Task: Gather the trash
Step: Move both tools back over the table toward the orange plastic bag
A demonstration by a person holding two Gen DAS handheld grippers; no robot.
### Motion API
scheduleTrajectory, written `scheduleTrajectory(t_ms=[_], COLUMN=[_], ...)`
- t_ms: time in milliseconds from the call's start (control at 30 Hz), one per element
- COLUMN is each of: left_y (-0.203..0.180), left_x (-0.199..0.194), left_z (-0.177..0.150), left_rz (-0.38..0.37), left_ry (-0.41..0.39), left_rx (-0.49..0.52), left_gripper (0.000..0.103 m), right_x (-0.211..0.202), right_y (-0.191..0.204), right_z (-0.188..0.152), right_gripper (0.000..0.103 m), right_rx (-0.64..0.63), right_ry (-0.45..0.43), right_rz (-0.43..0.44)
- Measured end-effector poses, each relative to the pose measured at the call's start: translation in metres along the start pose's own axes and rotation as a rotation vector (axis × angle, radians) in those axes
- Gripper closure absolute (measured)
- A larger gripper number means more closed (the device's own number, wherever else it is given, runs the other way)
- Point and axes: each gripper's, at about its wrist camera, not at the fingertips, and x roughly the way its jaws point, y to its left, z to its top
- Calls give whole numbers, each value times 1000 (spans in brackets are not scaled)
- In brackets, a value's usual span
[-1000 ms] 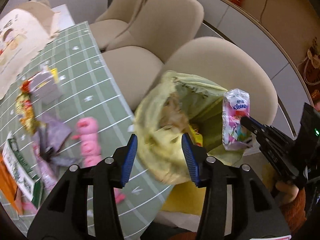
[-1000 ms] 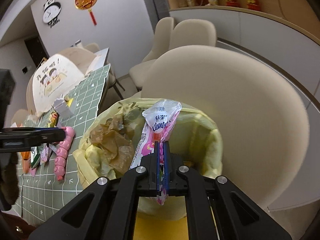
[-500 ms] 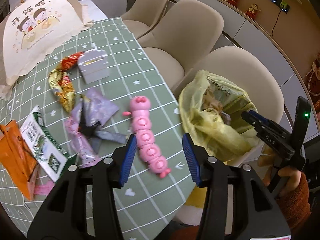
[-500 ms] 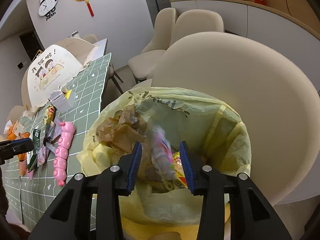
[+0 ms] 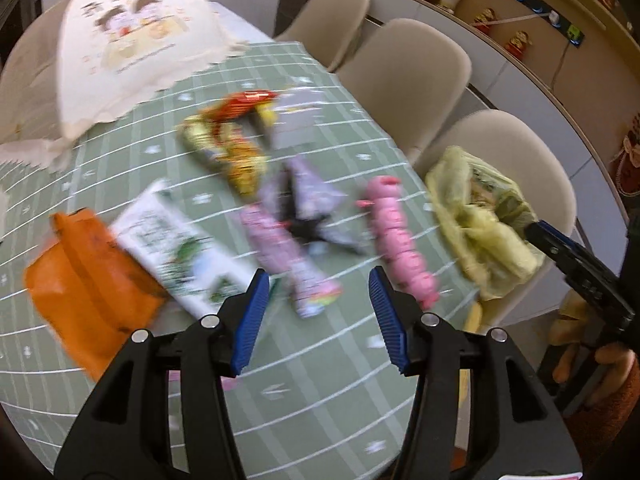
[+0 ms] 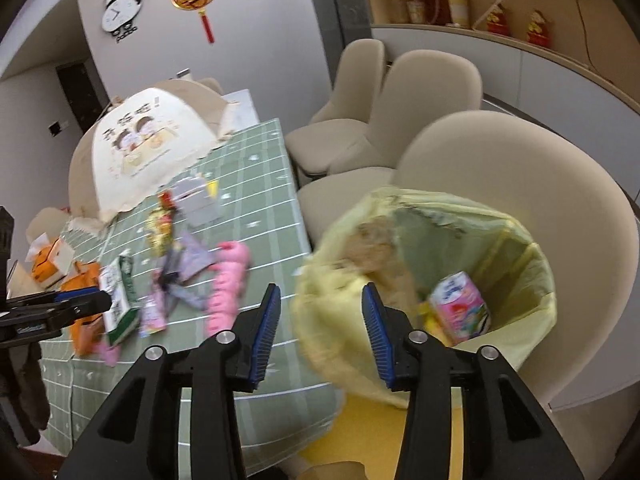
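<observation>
Left-wrist view, left to right across the green grid-patterned counter [image 5: 120, 160]: a crumpled orange bag [image 5: 84, 280] at 9 o'clock; touching it, a flat white-and-green carton [image 5: 184, 252]; a glossy red-and-yellow snack wrapper [image 5: 232, 140] at 12 o'clock; a pink printed packet [image 5: 288, 260] lying against creased lilac wrappers [image 5: 316, 200]; and a segmented pink caterpillar toy [image 5: 400, 248] at 2 o'clock near the counter's edge. Motion blur softens all of them. The left gripper [image 5: 316, 320] hovers above the pink packet, its ribbed blue fingers [image 5: 250, 320] spread apart and holding nothing. Right-wrist view: the right gripper [image 6: 318, 336] likewise stands wide apart and unloaded over the rim of a thin yellow plastic trash bag [image 6: 520, 344] resting on a beige moulded chair [image 6: 540, 168]. Inside the bag, at 3 o'clock, lies a pink tissue pack [image 6: 460, 312] beside crumpled brown paper [image 6: 376, 240]. A cream printed food cover [image 6: 148, 148] stands at the counter's far end.
</observation>
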Motion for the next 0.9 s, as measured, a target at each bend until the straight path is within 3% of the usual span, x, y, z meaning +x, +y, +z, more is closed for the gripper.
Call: scheduleTrajectory(t_ms=[200, 400, 633, 900], left_y=[88, 161, 187, 199], left_x=[-13, -24, -30, -30], left_z=[-23, -41, -51, -64], left_rz=[98, 140, 116, 113], left_ry=[-17, -22, -53, -48], left_rx=[-101, -250, -312, -363], left_gripper=[53, 53, 53, 52], right_x=[0, 10, 22, 67], right_y=[49, 93, 137, 198], right_z=[-17, -26, -17, -10], right_gripper=[53, 51, 51, 51], right_rx=[-30, -98, -226, -359], right_ry=[32, 74, 115, 235], right_rz=[13, 12, 33, 222])
